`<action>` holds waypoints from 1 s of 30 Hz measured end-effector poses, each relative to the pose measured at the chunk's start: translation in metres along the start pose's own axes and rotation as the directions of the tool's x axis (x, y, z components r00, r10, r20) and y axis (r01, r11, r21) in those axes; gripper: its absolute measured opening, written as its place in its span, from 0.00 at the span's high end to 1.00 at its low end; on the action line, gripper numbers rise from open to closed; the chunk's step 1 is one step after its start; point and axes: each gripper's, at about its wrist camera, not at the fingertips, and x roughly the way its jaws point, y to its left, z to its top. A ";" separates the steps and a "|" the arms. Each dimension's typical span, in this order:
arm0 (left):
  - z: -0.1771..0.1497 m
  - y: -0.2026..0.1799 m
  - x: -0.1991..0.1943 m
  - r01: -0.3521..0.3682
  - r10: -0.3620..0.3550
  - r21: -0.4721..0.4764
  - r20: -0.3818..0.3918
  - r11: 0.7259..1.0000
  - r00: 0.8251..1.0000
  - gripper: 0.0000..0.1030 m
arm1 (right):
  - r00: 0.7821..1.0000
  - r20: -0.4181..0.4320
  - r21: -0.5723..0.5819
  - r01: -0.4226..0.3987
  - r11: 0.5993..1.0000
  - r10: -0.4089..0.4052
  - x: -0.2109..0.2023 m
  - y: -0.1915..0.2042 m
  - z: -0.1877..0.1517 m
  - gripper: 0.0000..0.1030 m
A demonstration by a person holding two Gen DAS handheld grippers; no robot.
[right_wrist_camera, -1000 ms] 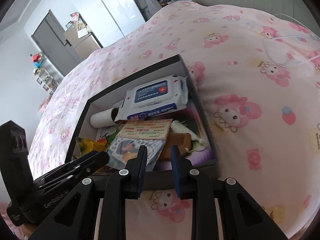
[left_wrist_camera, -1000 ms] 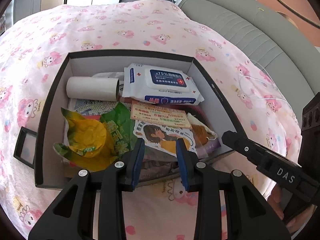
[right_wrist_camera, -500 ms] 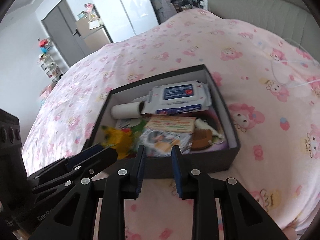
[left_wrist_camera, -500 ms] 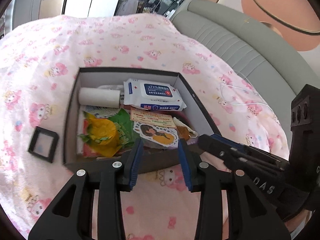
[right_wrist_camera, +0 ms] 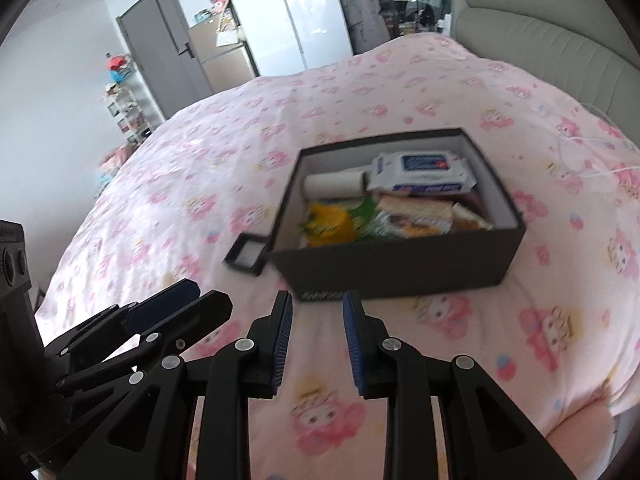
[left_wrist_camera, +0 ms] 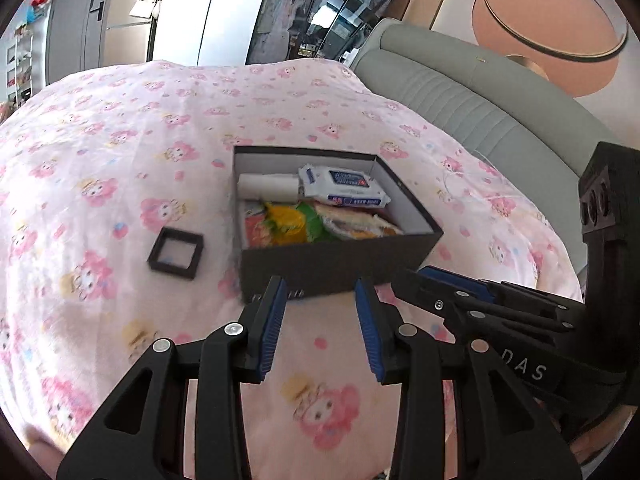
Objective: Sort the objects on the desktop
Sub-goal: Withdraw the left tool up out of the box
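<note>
A black box sits on the pink patterned bedspread, filled with a wet-wipes pack, a paper roll, a yellow wrapper and other packets. A small black square frame lies on the bedspread left of the box. My left gripper hovers open and empty in front of the box's near wall. My right gripper is open and empty too, just right of the left one; each shows in the other's view.
A grey padded headboard runs along the right side of the bed. A white cable lies on the bedspread right of the box. Grey wardrobe doors and shelves stand beyond the bed's far end.
Both grippers have pulled back and up from over the box, which now looks smaller and farther. The square frame has come fully into view. Both grippers stay open.
</note>
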 end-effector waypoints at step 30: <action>-0.037 0.077 -0.041 -0.102 0.105 -0.101 0.022 0.990 0.994 0.65 | 0.998 -0.011 -0.131 -0.058 0.990 0.057 0.024 0.086 -0.030 0.78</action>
